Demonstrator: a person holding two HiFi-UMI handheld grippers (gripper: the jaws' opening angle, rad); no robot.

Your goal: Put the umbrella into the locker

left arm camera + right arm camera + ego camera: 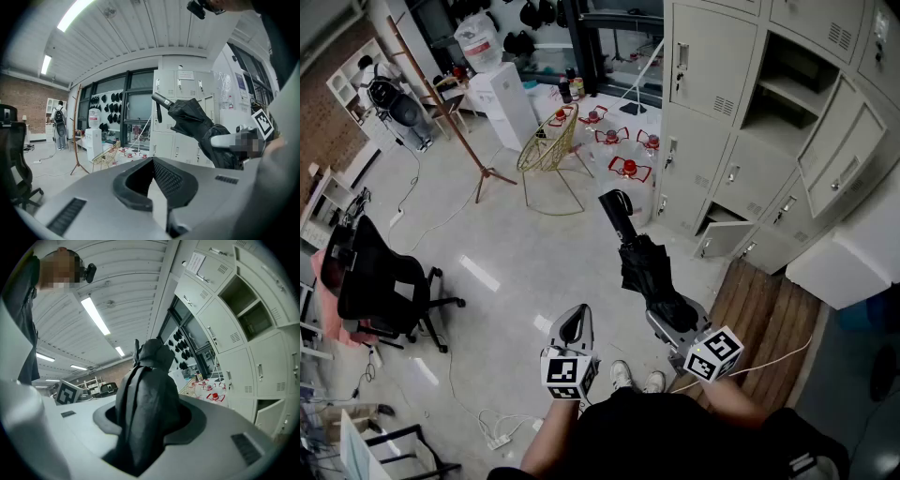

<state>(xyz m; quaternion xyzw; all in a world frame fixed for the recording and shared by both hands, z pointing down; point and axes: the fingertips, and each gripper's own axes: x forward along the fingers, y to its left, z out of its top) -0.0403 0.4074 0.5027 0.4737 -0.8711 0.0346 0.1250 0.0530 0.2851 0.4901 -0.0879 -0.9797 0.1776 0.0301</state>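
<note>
Black umbrella (649, 277), off-white lockers (712, 66), grey tools in my hands.
The umbrella is plain matte black; my left hand-held gripper (576, 321) and right hand-held gripper (664, 317) are light grey with dark pads, each bearing a cube of black-and-white square markers. The floor (516, 258) is pale grey, the plank strip (759, 300) brown, the office chair (380, 281) black, the wire chair (548, 150) gold.

The place is a shared workroom, part office and part lab. A bank of grey metal lockers (712, 84) fills one wall, and several doors are open. Left of the lockers stand red-capped water jugs (628, 169), a water dispenser (508, 98) and a wooden coat stand (455, 131). Further left, a black office chair (380, 281) stands on the pale floor (506, 253) near a brick wall (323, 131). What look like helmets (108, 101) hang in rows left of the lockers, and strip lights (96, 315) run overhead.
</note>
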